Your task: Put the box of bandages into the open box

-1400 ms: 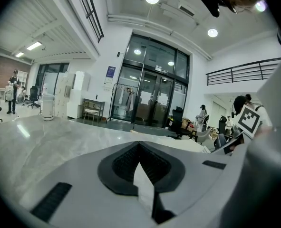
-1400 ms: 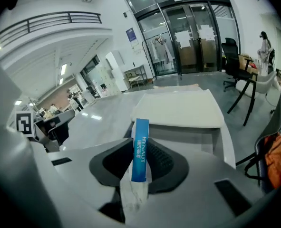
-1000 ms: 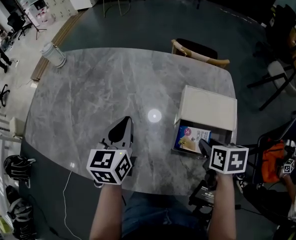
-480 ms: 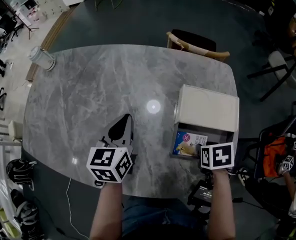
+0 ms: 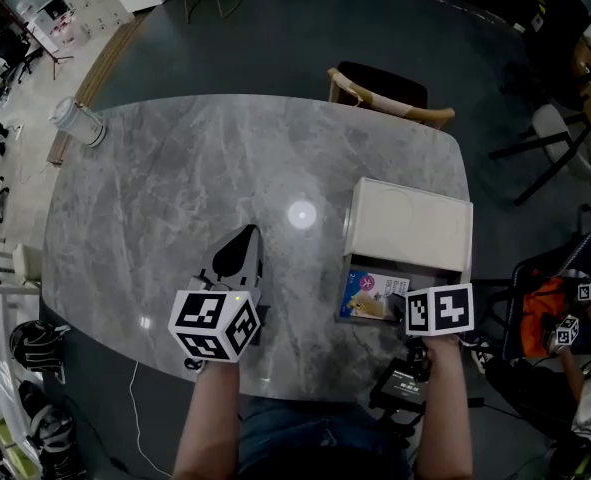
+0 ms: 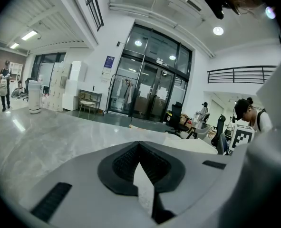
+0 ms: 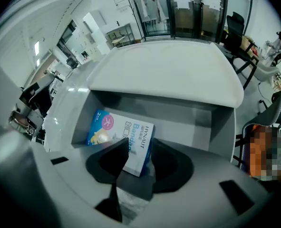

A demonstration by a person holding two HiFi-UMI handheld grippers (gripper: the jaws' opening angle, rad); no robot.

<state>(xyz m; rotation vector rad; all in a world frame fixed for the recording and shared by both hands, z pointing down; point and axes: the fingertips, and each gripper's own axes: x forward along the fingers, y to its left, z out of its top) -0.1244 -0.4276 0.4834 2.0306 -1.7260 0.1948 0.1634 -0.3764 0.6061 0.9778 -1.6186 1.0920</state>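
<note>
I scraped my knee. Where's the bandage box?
In the head view, the bandage box lies inside the open box at the right side of the table, next to the box's white lid.

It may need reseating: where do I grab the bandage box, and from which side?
Take the end of the bandage box nearest the right gripper, coming from above: it lies face up in the open box, walls and lid closing off the far side. That gripper's jaws have just been opening, with that end between them.
</note>
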